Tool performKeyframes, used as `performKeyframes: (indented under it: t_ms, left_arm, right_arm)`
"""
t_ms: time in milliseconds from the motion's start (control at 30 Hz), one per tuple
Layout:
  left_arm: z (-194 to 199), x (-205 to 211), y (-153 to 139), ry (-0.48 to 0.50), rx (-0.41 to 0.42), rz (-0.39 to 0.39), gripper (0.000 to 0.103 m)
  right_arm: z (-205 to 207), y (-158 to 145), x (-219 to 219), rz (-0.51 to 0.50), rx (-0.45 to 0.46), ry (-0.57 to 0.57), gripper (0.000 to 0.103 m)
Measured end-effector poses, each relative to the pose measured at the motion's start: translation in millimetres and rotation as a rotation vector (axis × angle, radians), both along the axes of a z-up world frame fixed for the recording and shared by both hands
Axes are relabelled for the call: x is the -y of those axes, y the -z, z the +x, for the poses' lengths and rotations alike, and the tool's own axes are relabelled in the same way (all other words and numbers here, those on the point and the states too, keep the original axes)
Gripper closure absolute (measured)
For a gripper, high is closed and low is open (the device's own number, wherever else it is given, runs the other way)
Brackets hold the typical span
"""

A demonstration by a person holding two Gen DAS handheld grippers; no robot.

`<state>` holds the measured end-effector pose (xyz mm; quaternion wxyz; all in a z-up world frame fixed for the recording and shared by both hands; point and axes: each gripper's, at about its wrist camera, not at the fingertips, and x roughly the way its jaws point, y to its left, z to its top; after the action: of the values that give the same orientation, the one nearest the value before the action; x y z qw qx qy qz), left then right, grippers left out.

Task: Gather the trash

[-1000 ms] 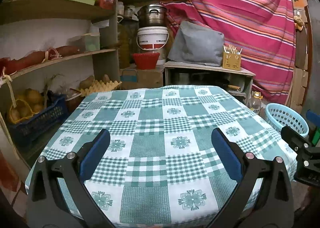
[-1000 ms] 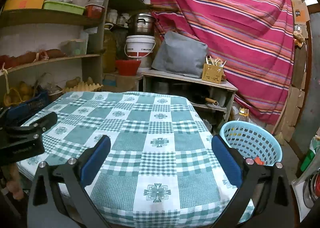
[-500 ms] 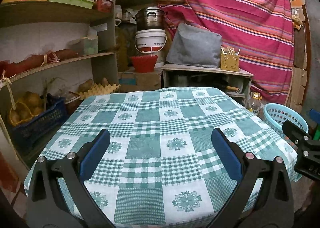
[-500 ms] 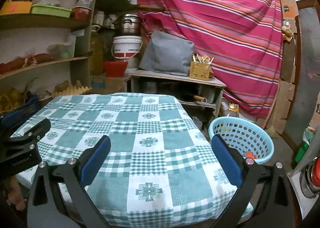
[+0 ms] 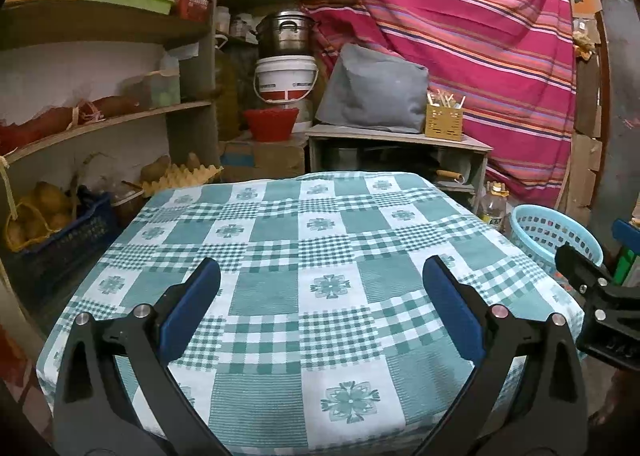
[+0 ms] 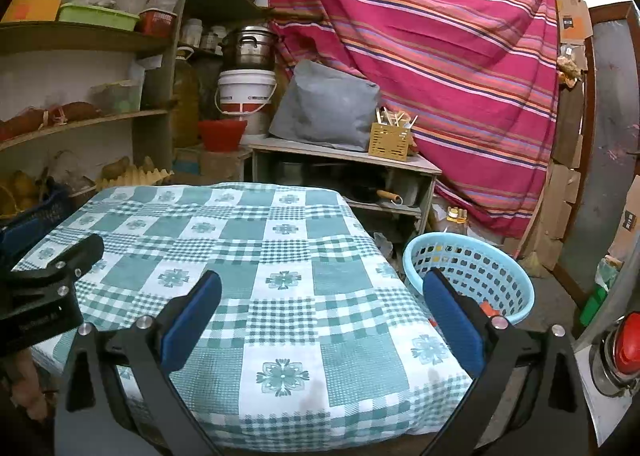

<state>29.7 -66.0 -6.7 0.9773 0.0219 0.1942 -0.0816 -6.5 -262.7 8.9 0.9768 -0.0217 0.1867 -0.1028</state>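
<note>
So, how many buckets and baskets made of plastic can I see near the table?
2: a light blue basket on the floor right of the table, and a white bucket under the metal pot behind it. Others may be hidden.

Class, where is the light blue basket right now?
The light blue basket stands on the floor right of the checked table, in front of the wooden stand.
</note>
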Motion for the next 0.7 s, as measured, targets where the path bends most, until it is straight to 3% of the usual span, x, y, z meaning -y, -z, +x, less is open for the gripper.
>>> performKeyframes:
  t_ms: [700]
  left_arm:
    - [1.1,2.5,1.3,0.007,0.004,0.009,0.005]
  right_arm:
    - [-2.0,0.8,7.2,0.0,0.0,0.017,0.005]
